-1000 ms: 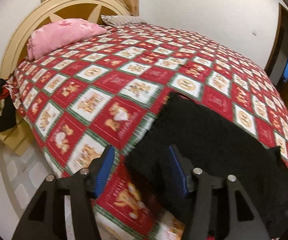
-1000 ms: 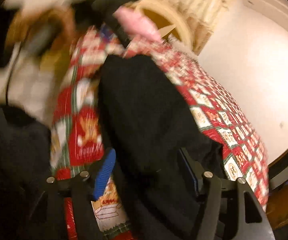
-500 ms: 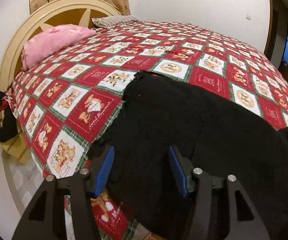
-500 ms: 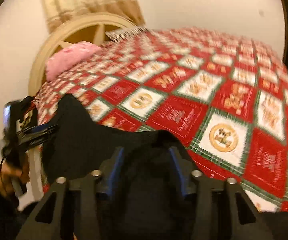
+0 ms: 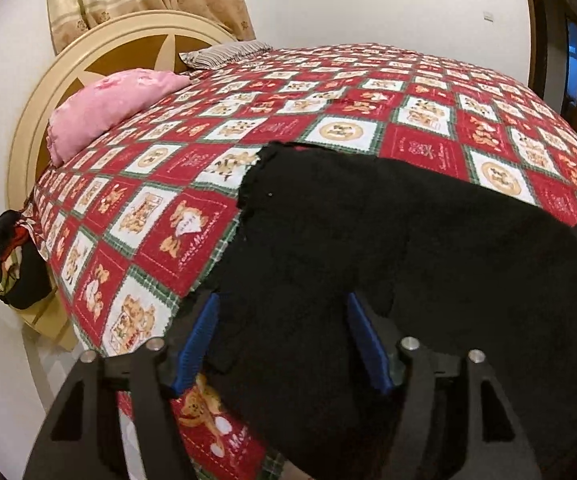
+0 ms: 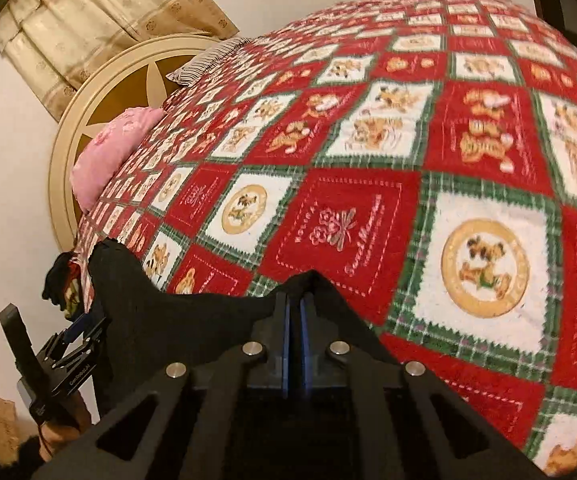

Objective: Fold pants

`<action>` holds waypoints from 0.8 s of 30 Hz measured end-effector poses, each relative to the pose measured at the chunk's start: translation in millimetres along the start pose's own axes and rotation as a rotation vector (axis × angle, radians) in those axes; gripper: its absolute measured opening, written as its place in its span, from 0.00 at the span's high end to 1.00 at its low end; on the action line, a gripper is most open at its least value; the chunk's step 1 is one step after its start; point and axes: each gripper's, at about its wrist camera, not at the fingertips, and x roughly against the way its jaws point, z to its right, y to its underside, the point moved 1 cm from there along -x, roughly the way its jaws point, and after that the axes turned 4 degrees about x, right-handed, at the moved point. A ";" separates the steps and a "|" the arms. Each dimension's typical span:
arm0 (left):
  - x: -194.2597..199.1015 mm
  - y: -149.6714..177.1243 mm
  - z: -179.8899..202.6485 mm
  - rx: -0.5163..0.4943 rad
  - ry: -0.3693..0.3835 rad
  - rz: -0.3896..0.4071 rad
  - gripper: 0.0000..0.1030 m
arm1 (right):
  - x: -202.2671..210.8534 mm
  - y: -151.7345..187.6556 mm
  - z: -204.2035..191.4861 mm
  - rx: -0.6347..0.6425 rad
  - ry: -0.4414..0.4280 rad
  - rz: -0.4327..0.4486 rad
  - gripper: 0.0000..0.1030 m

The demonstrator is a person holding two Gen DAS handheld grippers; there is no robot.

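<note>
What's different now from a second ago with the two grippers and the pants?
The right gripper swung round to face across the bed and its fingers have just been closing, now pinched on a raised edge of the black pants. The left gripper edged over the pants and has just been opening wider, fabric between its fingers. The quilt and pink pillow are unchanged.

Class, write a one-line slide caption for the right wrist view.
Right gripper shut on black pants at the edge of the patchwork bedspread.

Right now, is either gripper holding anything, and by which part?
The right gripper is shut on the far edge of the black pants, pinching up a peak of cloth. The left gripper is open astride their near edge, having just widened, gripping nothing.
</note>
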 end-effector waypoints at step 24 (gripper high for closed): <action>-7.0 -5.6 -2.6 0.017 0.019 -0.054 0.25 | 231.3 28.4 276.3 -0.492 0.885 -0.007 0.41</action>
